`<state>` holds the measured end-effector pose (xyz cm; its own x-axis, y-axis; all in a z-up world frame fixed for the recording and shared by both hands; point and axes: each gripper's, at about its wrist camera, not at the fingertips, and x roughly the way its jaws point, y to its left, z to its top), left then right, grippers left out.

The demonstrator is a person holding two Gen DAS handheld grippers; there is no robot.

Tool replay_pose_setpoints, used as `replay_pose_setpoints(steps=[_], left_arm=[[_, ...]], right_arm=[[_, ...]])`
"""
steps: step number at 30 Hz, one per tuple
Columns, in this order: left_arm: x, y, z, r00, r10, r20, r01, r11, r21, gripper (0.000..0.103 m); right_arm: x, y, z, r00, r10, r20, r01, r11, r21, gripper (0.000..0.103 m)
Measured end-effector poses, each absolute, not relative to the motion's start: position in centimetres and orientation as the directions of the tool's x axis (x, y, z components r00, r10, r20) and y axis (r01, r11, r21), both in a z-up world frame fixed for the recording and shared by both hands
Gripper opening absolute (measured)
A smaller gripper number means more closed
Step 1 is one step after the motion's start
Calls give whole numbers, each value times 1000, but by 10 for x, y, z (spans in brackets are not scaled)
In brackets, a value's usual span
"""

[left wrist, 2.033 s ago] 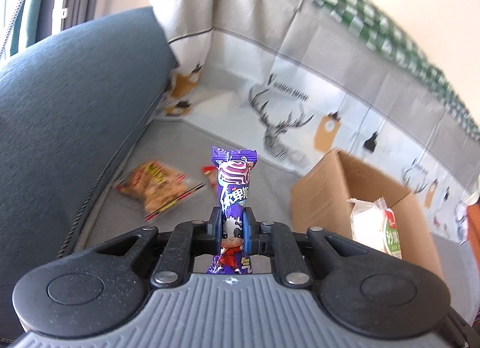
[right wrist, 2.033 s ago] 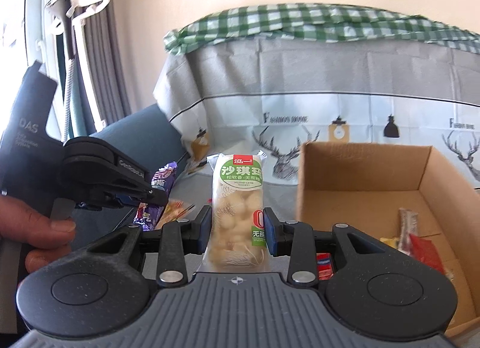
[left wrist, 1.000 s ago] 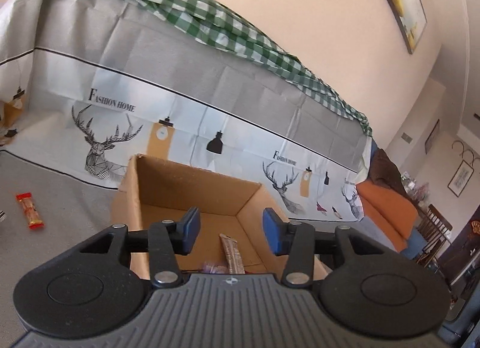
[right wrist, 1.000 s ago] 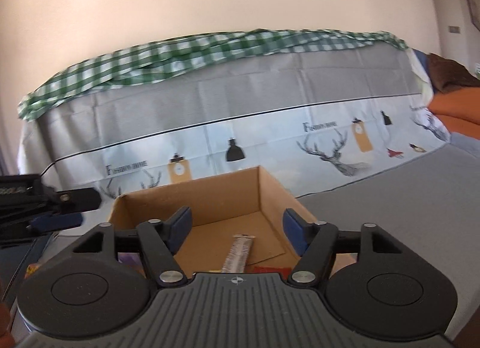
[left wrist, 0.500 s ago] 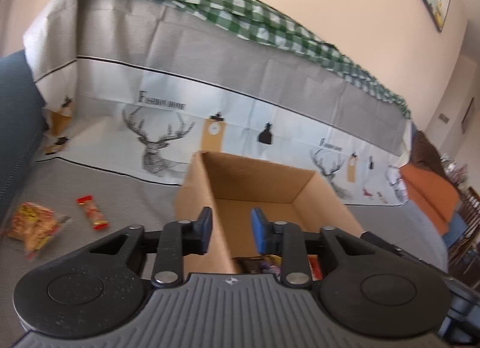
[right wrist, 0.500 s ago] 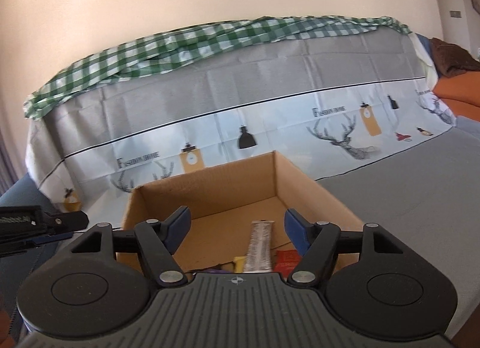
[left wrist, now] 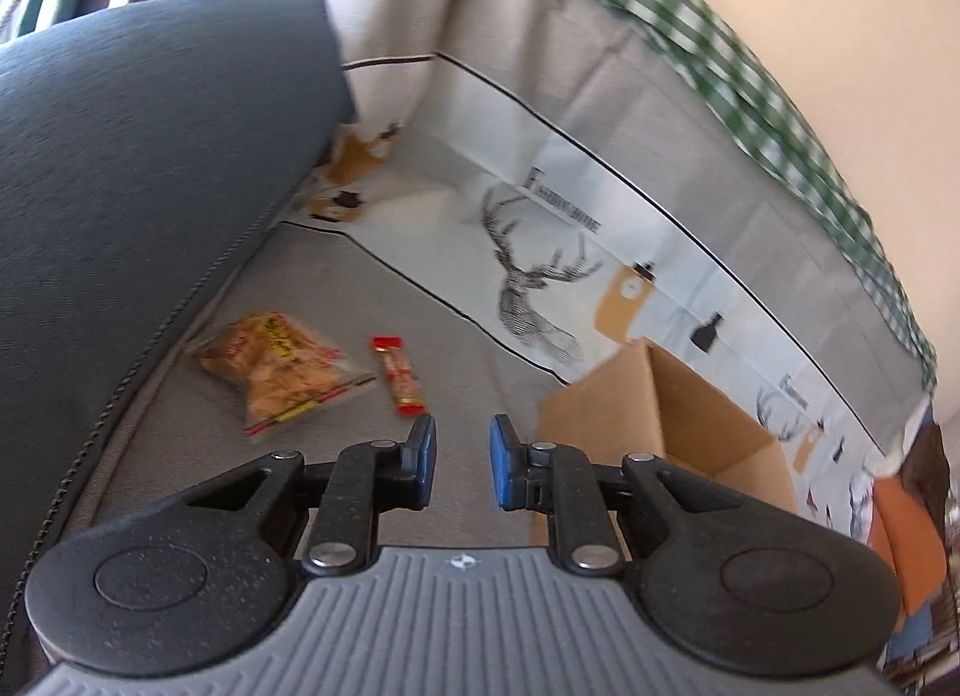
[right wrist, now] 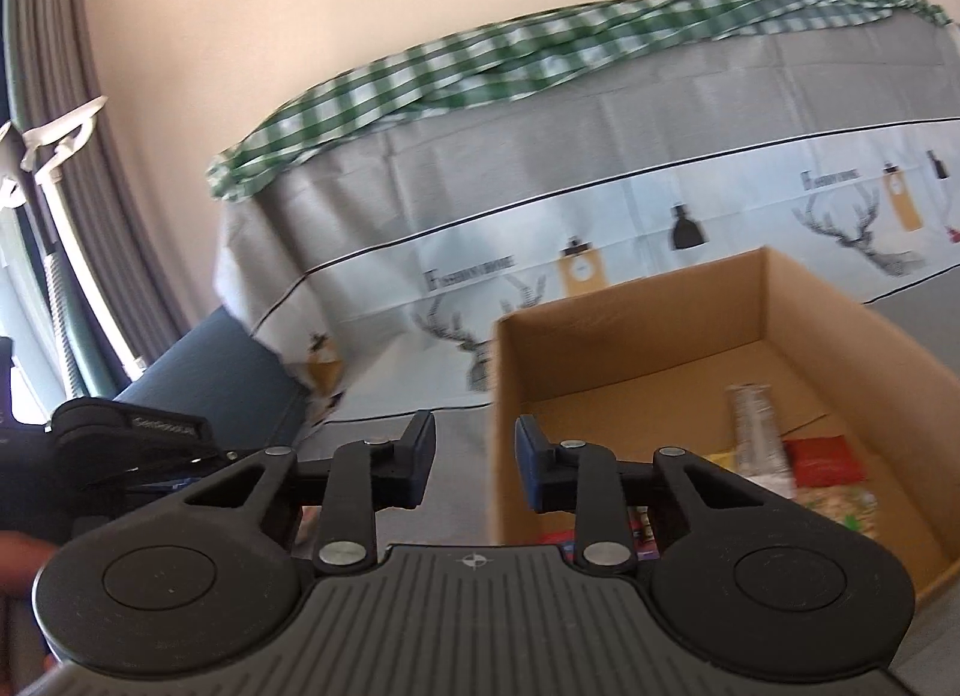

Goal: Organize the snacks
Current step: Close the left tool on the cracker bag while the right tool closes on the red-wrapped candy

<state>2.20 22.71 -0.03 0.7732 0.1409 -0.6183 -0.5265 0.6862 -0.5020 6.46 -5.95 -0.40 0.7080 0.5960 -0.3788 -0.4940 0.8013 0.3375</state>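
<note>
In the left wrist view my left gripper (left wrist: 459,465) is open and empty above the grey sofa seat. Ahead of it to the left lie an orange snack bag (left wrist: 279,369) and a small red and yellow bar (left wrist: 399,377). The cardboard box (left wrist: 708,426) stands to its right. In the right wrist view my right gripper (right wrist: 474,465) is open and empty at the left wall of the box (right wrist: 630,336). Several snacks (right wrist: 822,462) lie inside the box. The left gripper (right wrist: 126,444) shows at the far left.
A dark blue cushion (left wrist: 132,168) rises along the left of the seat. A grey deer-print cover (left wrist: 540,276) with a green checked cloth (right wrist: 480,72) on top hangs over the sofa back. Curtains (right wrist: 54,156) hang at far left.
Both grippers held snacks two seconds ago, a purple candy pack and a white-green pack, and let them go over the box. Both have since swung left; the left now faces the loose snacks.
</note>
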Motion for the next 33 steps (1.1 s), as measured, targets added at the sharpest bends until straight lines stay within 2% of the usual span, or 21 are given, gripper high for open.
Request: replay_pose_setpoints(steps=[4,9,16,24,25,28,30,33], left_arm=[[15,246,-13,754,188,-630,-580,641,-503,20],[1,281,-31,738,204,-643,-648,481,-590,20],[-8,301,-52,728,169,-664,-678,320,-662,22],[-3,305,-66,723,162,-672,-690,234,-685,57],[-2,305,-67,720,165,-674,-693,225,-685,58],[3,308,-70,718,170,-675,-696,204,-689,62],[8,310,-73,713,177,-679,-701,194,-686,71],[14,312,-76,696,183,-694,-718,174,-674,80]], right_arm=[[60,-30,-9,652,649,-392,-540,761,360,27],[63,3,-18,602,679,-421,-562,734,381,27],[83,51,-34,547,688,-478,-568,724,392,28],[125,112,-64,528,620,-580,-546,771,327,29],[130,119,-67,532,609,-589,-545,778,313,31],[147,139,-77,543,582,-606,-544,793,274,39],[157,151,-84,542,571,-617,-544,798,260,45],[171,166,-94,532,560,-635,-549,799,245,58]])
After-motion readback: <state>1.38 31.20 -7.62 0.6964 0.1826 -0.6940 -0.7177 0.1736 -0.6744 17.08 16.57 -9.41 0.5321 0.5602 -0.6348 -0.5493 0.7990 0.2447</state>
